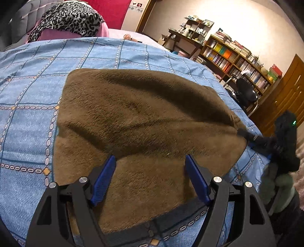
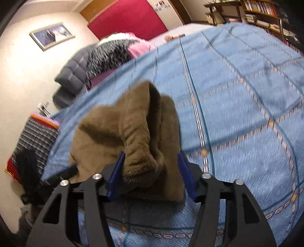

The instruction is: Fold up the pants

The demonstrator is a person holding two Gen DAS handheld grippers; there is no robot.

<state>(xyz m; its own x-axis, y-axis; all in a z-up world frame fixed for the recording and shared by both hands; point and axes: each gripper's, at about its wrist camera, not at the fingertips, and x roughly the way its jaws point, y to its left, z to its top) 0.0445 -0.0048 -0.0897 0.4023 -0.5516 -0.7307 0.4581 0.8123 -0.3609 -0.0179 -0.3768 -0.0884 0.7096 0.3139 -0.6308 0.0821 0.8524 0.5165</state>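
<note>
Brown fleece pants (image 1: 144, 117) lie folded on the blue checked bedspread (image 1: 28, 121). My left gripper (image 1: 150, 157) hovers open over their near edge, its blue pads (image 1: 103, 180) spread wide with nothing pinched between them. At the pants' right edge, my right gripper (image 1: 247, 135) reaches in from the side. In the right wrist view a bunched fold of the pants (image 2: 136, 136) stands up between the right gripper's (image 2: 151, 154) jaws. The left blue pad (image 2: 117, 171) brushes the fleece, and the other pad stands just off it, so the jaws are open around the fold.
A leopard-print cloth (image 1: 72, 17) on a pink pillow lies at the head of the bed. Bookshelves (image 1: 233, 60), an office chair (image 1: 245, 91) and a wooden cabinet (image 1: 285, 91) stand past the bed's right side. A striped bundle (image 2: 34, 138) sits beside the bed's left edge.
</note>
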